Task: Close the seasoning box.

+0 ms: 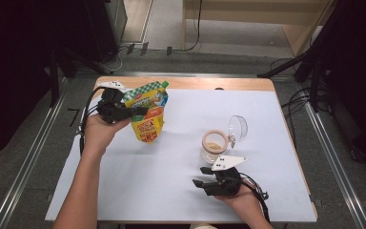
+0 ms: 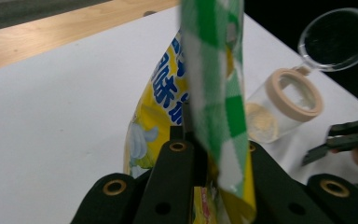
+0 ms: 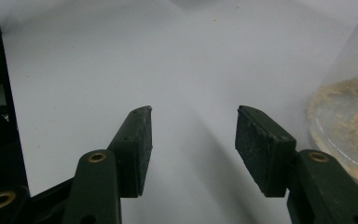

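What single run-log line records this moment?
left gripper: shut on pouch, lifted | right gripper: open, empty, beside jar | jar lid: open

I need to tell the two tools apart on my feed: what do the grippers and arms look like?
Both grippers are black, each with two black jaws and brass-coloured rivets at the joints. The right gripper carries a white three-cornered plate dotted with black marks; the left gripper has a white part on top. A black cable trails from each. The forearms are bare, with no sleeves in sight.
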